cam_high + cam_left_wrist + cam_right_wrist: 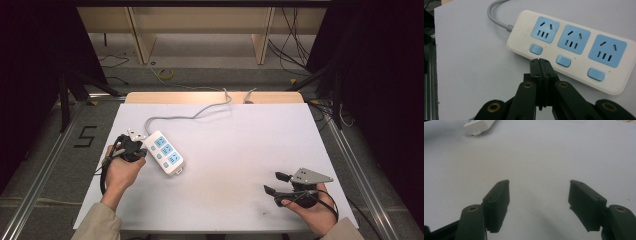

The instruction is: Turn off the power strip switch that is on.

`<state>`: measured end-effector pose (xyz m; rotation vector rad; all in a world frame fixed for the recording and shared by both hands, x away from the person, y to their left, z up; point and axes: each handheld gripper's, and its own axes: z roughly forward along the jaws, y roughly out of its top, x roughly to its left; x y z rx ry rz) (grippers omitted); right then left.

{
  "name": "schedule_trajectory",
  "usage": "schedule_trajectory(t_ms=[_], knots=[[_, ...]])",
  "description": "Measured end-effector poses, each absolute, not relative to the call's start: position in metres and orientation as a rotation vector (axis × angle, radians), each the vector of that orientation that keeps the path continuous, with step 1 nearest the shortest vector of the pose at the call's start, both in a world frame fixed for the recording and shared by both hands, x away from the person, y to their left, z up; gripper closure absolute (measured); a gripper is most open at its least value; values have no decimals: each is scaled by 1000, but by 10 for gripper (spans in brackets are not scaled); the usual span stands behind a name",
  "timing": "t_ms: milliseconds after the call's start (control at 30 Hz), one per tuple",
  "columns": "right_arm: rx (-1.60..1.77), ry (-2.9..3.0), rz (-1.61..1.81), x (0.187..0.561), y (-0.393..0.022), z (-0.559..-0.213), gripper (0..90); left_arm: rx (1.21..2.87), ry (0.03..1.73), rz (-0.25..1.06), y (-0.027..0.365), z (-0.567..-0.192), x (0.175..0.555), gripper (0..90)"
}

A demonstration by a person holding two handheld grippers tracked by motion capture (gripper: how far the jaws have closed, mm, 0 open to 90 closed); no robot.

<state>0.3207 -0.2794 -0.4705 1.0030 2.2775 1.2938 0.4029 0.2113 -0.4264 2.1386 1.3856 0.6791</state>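
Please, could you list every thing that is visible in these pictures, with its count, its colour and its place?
power strip: one, white with three blue sockets and three blue switches, left part of the table
cable: one, grey, from the strip to the table's far edge
table: one, white top, centre
floor mark "5": one, black, left of the table
left gripper: one, black, jaws shut, tips at the strip's near edge
right gripper: one, black, jaws open, over bare table at the near right
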Motion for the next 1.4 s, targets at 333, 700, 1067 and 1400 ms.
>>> schedule_trajectory(t_ms=[333,700,1067,1400], knots=[[1004,2276,1296,320,-279,-471,345,2137,1390,671,212,-426,408,897],[1002,2279,1297,320,-279,-470,344,2140,1390,671,210,-425,413,897],[1003,2279,1293,320,-279,-471,344,2154,1387,675,207,-424,418,897],[999,2287,1284,320,-279,-471,344,2149,1400,663,209,-425,421,898]])
